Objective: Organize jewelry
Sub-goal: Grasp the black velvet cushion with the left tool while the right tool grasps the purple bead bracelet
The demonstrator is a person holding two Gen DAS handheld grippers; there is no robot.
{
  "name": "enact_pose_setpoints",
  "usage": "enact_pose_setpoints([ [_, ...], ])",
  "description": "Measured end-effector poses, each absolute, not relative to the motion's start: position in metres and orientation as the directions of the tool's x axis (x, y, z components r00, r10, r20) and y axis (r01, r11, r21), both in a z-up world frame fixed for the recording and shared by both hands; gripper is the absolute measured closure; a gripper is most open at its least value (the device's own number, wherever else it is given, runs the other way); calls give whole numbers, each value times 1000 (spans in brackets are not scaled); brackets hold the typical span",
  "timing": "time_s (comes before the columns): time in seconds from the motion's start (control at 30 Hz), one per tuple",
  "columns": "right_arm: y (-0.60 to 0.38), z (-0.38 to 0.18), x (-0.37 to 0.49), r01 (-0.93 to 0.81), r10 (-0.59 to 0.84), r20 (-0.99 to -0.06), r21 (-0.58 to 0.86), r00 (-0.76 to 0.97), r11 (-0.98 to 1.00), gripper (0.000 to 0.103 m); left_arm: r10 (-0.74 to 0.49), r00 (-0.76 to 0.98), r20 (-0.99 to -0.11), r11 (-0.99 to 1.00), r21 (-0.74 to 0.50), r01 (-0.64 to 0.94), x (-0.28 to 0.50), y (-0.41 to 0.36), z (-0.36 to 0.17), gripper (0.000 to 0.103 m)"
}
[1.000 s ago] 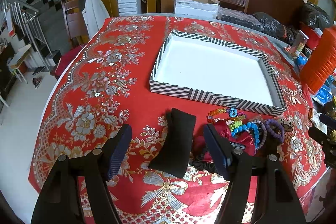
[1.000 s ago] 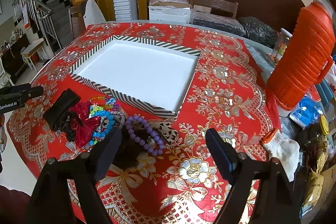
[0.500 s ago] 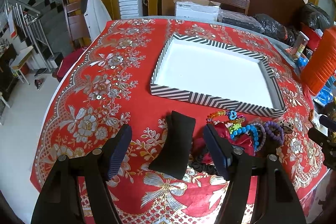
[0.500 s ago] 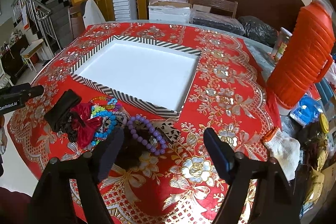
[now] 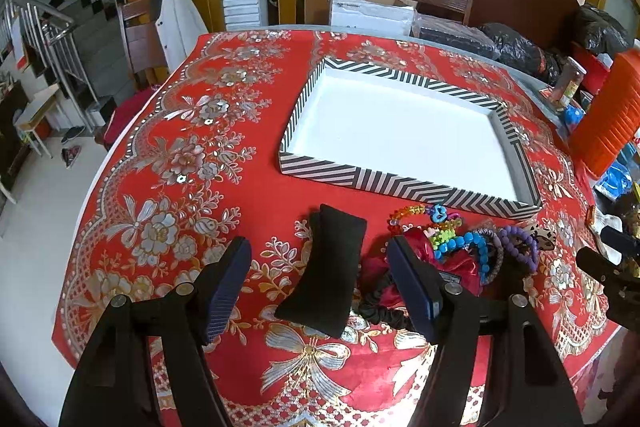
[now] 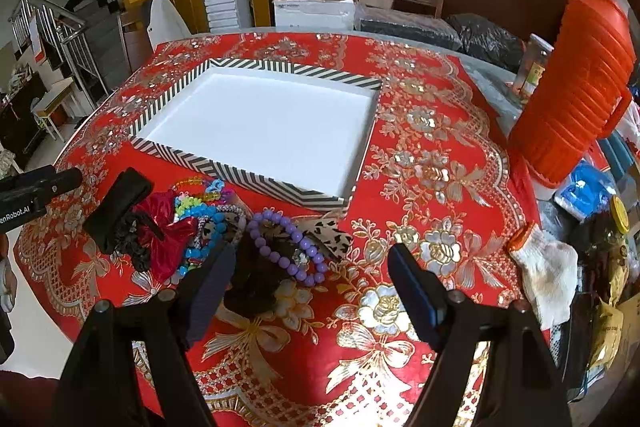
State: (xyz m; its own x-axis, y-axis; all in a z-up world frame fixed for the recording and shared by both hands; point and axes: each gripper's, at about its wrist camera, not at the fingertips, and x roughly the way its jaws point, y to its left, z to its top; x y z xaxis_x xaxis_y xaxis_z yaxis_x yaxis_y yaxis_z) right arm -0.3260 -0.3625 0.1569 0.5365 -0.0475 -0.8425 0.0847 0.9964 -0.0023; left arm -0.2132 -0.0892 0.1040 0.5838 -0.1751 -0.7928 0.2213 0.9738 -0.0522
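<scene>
Red floral tablecloth (image 5: 168, 155) covers the table on both my feeds, with a staircase and chairs behind it. Biggest item on it is the striped tray (image 5: 404, 187), white inside, nothing in it, sitting mid-table. Orange ribbed jug (image 6: 576, 87) stands off the tray's right side, well apart from it, at the cloth edge. White glove (image 6: 548, 271) lies near that edge too, below the jug in my right view. Jewelry pile (image 5: 460, 251) sits on the cloth just in front of the tray's near wall, outside it. Black pouch (image 5: 326, 271) is at the pile's left end, flat on the cloth, lying between my left gripper (image 5: 320, 287) fingers from the camera's angle; I can't tell height above it. Left jaws are spread wide, holding nothing. Red fabric piece (image 6: 164, 231) touches the pouch and a black scrunchie (image 5: 380, 307). Next along: blue bead bracelet (image 6: 204, 227), then purple bead bracelet (image 6: 288, 247) resting on a dark fuzzy clump, with a leopard-print piece (image 6: 332, 235) beside it. My right gripper (image 6: 310, 281) is spread wide too, empty, left finger (image 6: 212, 287) over the pile's near edge, purple bracelet between the fingers in view. Small multicolour bead strands (image 5: 424, 213) lie nearest the tray wall.
</scene>
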Motion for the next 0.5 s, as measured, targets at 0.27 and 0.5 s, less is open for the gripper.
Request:
enact_pose_setpoints([
  [0.27,-360,155,-325,86,-48,-850,-3,525,996,21,-192,562,-805,972,-75,223,-211,-88,99,38],
  [0.5,-359,149,-323,79,-41,-856,0,515,997,21,-196,541,-818,972,-90,217,-207,-85,92,38],
])
